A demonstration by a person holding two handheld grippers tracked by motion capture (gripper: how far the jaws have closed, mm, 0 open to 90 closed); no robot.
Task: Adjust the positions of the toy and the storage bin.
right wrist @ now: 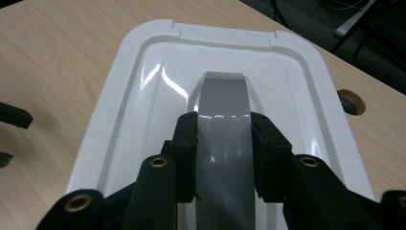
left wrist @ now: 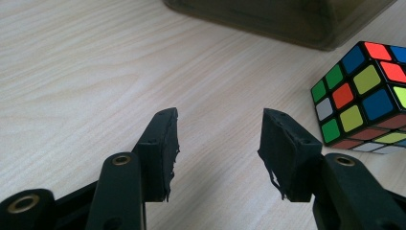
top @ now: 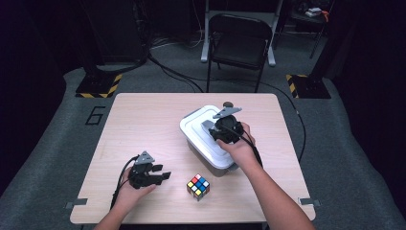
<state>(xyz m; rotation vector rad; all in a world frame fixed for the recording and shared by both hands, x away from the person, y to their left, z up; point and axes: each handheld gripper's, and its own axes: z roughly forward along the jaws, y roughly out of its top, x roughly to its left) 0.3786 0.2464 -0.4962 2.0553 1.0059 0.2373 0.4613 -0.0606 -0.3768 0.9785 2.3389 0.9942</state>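
a: while i hold the rig steady from back here, what is my right gripper (right wrist: 223, 158) doing?

b: its jaws are clamped on the grey handle (right wrist: 223, 143) of the white lid (right wrist: 119, 110), one pad on each side of the strap, with no gap showing in the right gripper view. that lid sits on the storage box (top: 203, 153).

a: and where is the box on my table (top: 143, 120)?

b: from the high view it sits right of the table's centre, toward three o'clock, turned a little askew. your right hand (top: 239, 146) comes at it from about five o'clock, so the right gripper (top: 225, 128) rests over the middle of the lid.

a: my left gripper (left wrist: 218, 143)?

b: its jaws stand narrow, only a small gap between them and nothing in it; bare wood shows between the pads in the left gripper view. from above, the left gripper (top: 163, 176) lies low on the table at about seven o'clock, in your left hand (top: 131, 191), pointing toward three o'clock.

a: i see a rubik's cube (left wrist: 366, 96) there.

b: yes, in the left gripper view it is at two o'clock of the jaws, near but apart from them. from above, the cube (top: 198, 186) stands at six o'clock on the table, between the left gripper and your right forearm, just in front of the box's near wall and not touching it.

a: anything past the table?

b: a black folding chair (top: 239, 45) at twelve o'clock, well apart from the table's far edge.
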